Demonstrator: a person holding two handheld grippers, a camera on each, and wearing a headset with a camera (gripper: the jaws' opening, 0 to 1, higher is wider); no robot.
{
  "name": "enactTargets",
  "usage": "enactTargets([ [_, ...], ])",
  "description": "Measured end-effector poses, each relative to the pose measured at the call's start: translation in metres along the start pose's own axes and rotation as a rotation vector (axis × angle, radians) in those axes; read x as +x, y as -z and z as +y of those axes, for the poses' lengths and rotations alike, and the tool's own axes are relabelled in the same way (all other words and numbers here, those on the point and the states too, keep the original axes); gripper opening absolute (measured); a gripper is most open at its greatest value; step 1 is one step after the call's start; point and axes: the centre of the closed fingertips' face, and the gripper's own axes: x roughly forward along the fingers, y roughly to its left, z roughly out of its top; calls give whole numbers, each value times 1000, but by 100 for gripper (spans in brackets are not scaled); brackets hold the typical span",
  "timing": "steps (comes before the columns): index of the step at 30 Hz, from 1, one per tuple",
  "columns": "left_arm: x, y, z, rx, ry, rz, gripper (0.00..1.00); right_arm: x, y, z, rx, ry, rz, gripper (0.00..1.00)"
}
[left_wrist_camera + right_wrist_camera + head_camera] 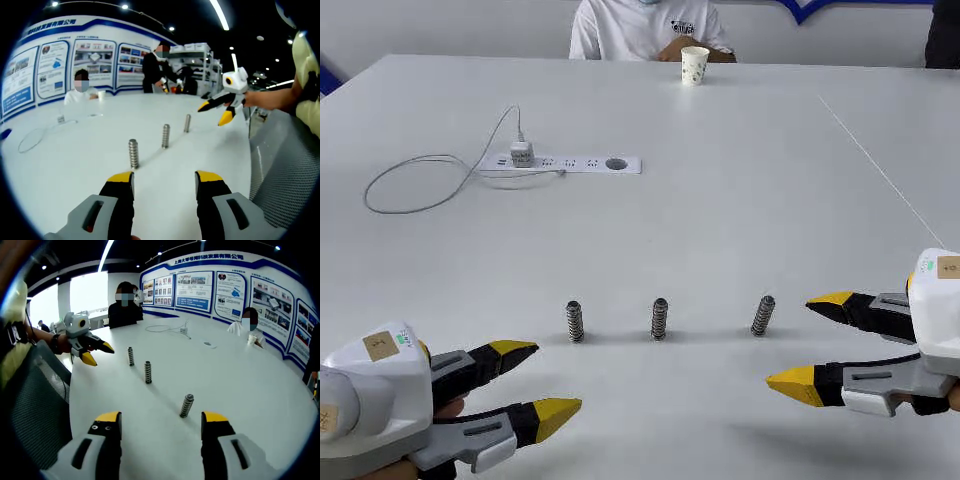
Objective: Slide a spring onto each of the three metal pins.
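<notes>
White counter [740, 180] stretches ahead of us in the head view, with the left spring [575, 321], middle spring [660, 318] and right spring [763, 315] standing upright in a row. Our left gripper [557, 376] and right gripper [788, 342] hang released and empty on either side. In the left gripper view, with its jaws apart, the pins [187, 117] seem to poke above the coils. The right gripper view has its jaws apart too, holding nothing. We judge all three pins sleeved and nothing left to do.

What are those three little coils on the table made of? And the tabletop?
The left spring, middle spring and right spring look like bare steel wire: grey, ribbed coils with a dull shine. The table is smooth, white, faintly glossy: possibly laminate.
</notes>
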Motion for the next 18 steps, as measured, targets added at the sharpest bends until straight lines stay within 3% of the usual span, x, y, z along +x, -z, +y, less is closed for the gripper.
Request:
enactTargets([
  [18,-1,1,2,-8,-10,-3,50,0,1,-2,11,6,-4,66],
])
